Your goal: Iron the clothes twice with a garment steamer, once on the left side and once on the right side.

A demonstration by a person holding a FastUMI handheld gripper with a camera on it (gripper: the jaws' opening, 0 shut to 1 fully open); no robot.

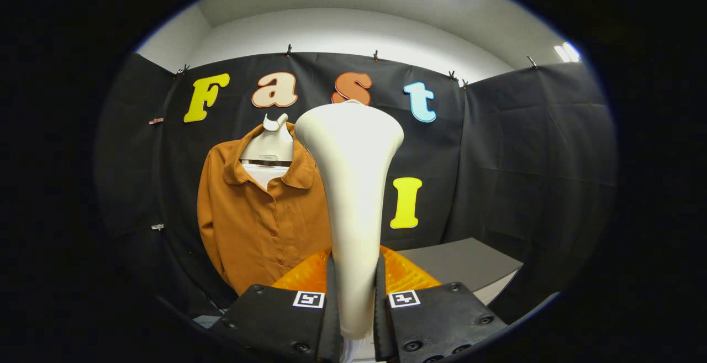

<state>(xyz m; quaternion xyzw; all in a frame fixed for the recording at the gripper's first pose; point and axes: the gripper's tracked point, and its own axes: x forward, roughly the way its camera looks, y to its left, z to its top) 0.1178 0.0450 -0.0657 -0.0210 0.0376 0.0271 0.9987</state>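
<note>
Now your gripper point(354, 302) is clamped on cream plastic flared garment steamer point(351, 186), held upright; rust-orange buttoned shirt point(265, 214) hangs beyond at 10 o'clock.

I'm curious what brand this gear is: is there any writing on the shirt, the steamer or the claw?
Steamer, clamped between both fingers of the claw: no writing.
Square markers on the claw: patterns only, no words.
Small badge on the hanger above the orange shirt: too small to read.
</note>
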